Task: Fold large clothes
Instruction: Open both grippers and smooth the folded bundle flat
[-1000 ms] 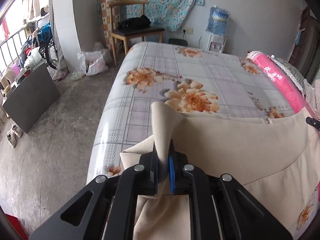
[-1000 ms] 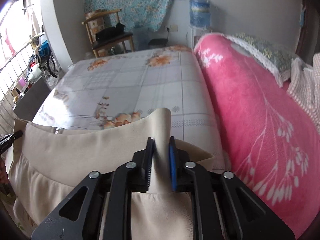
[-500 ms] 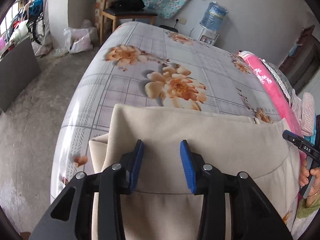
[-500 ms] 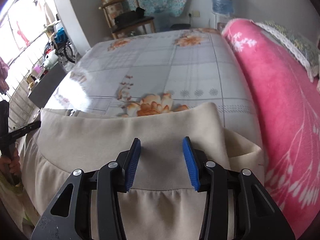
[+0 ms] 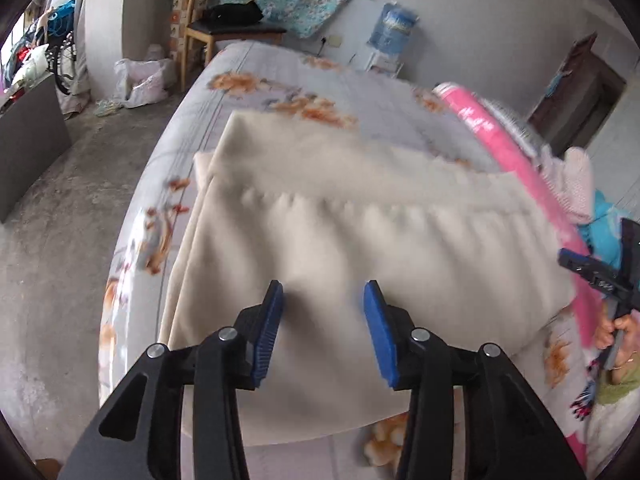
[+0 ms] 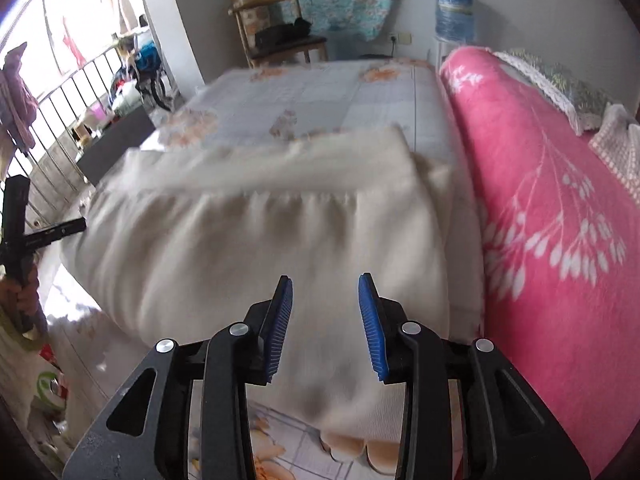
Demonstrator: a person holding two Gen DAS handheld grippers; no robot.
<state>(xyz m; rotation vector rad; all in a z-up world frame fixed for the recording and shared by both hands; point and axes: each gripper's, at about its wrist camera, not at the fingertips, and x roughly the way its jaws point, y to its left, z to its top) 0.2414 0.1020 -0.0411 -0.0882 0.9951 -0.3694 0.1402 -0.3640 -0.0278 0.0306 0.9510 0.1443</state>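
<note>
A big cream cloth [image 5: 340, 240] lies folded on the bed [image 5: 248, 76]. The bed has a sheet with orange flowers on it. A line of small gathers runs across the cloth, and the far part above that line lies flat.

The left gripper [image 5: 323, 320] hangs over the near part of the cloth. Its blue pads [image 5: 268, 328] stand apart and the jaws are opening. Nothing is pinched between them; the cloth only shows in the gap below. The right gripper [image 6: 325, 320] hangs over the other end of the cloth, next to a thick pink blanket [image 6: 560, 220] with white leaves on it. Its jaws stand apart too, and they hold nothing.

In the left view a hand [image 5: 616, 332] grips the handle of the right gripper at the edge of the picture.

A blue water bottle [image 6: 454, 10] stands by the far wall. It has a label, but the words are too blurry to read. A wooden chair [image 6: 276, 28] with a black bag on it stands near the bed.
</note>
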